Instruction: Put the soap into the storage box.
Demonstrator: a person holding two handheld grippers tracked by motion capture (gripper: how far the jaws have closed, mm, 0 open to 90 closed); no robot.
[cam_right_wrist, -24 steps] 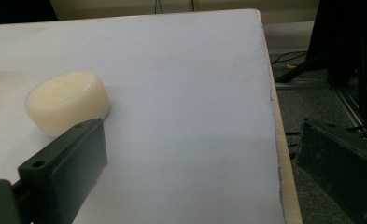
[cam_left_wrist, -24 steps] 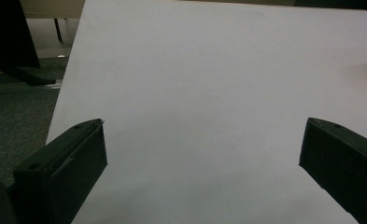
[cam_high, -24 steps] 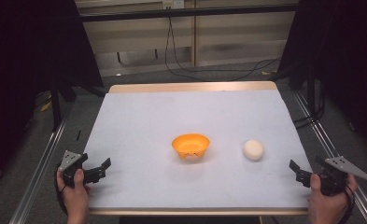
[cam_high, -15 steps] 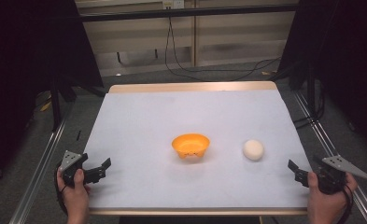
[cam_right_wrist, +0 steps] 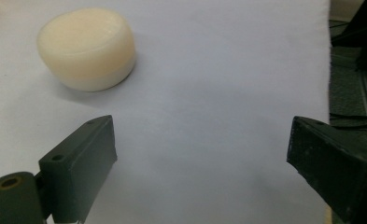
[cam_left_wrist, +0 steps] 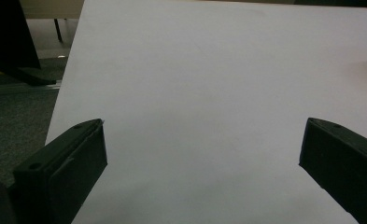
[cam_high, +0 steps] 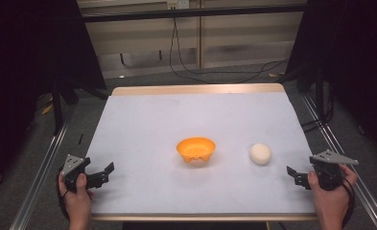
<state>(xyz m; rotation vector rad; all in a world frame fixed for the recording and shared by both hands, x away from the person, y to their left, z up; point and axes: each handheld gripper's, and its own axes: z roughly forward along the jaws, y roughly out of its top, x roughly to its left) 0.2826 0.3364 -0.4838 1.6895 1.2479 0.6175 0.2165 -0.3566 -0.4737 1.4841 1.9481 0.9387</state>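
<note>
An orange bowl (cam_high: 195,149) sits upright near the middle of the white table (cam_high: 186,120). To its right lies a cream round object (cam_high: 260,153), seen close up as a cream lump (cam_right_wrist: 87,47) in the right gripper view, ahead and left of the jaws. My left gripper (cam_high: 104,173) is held at the table's front left corner, open, with bare white surface between its jaws (cam_left_wrist: 204,154). Over at the front right edge, my right gripper (cam_high: 294,175) is also open and holds nothing (cam_right_wrist: 200,154). Both are apart from the objects.
The table's wooden far edge (cam_high: 195,89) runs across the back. Metal rails (cam_high: 37,177) flank the table on both sides, and another rail (cam_high: 363,191) lies at the right. Cables (cam_high: 215,72) trail on the floor behind. Dark curtains stand at both sides.
The right gripper has edged slightly left toward the cream object. The left gripper and both objects have stayed put.
</note>
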